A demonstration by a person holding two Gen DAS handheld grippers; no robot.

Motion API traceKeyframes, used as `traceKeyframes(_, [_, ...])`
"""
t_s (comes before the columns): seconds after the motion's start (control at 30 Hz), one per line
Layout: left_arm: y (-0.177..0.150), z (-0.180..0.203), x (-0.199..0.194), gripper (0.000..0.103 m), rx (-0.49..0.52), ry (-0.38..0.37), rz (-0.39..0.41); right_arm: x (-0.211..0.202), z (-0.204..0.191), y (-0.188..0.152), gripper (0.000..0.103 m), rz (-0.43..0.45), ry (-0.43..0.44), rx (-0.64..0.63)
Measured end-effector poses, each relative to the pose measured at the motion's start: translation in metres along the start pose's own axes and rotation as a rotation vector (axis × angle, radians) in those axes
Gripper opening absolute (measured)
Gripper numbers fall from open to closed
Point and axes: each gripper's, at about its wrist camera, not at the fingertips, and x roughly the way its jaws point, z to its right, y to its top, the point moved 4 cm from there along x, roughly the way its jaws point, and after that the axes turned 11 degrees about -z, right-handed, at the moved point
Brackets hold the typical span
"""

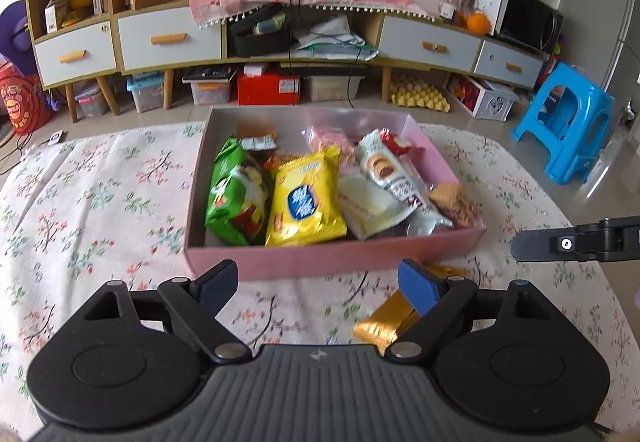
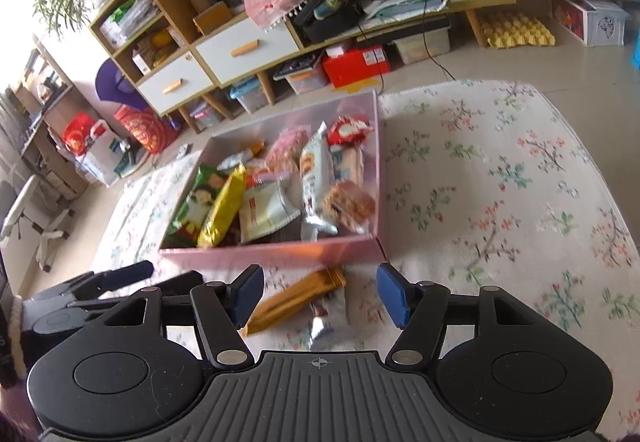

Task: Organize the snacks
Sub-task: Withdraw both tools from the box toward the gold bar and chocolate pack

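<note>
Before the box (image 2: 276,256), a gold wrapper (image 2: 294,298) lies between my right gripper's (image 2: 320,296) spread jaws; left gripper (image 1: 316,288) spread, empty. Light, crinkly, slippery; I'd pinch mid-length.

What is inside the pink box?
The pink box holds a green bag, yellow packet, white wrappers and biscuits, piled together; whatever lies underneath them is hidden.

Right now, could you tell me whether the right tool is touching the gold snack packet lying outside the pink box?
Apart. The right wrist view shows the right tool open, tablecloth visible between the gold packet and both pads.
</note>
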Motion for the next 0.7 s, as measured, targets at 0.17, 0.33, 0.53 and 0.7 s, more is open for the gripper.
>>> traceKeyframes(0.17, [-0.011,-0.004,-0.003,0.088,0.001,0.000,-0.024,-0.006,-0.003,-0.013,0.063,-0.038,0.000,-0.022])
traceKeyframes(0.33, [-0.020,-0.010,-0.008,0.091,0.001,-0.005,-0.039,-0.011,-0.010,-0.026,0.074,-0.051,-0.005,-0.062])
traceKeyframes(0.53, [-0.033,-0.013,-0.008,0.099,0.026,0.011,-0.054,-0.012,-0.014,-0.036,0.081,-0.051,-0.031,-0.114])
traceKeyframes(0.7, [-0.045,-0.017,-0.001,0.100,0.037,0.016,-0.077,-0.004,-0.011,-0.042,0.084,-0.055,-0.088,-0.153])
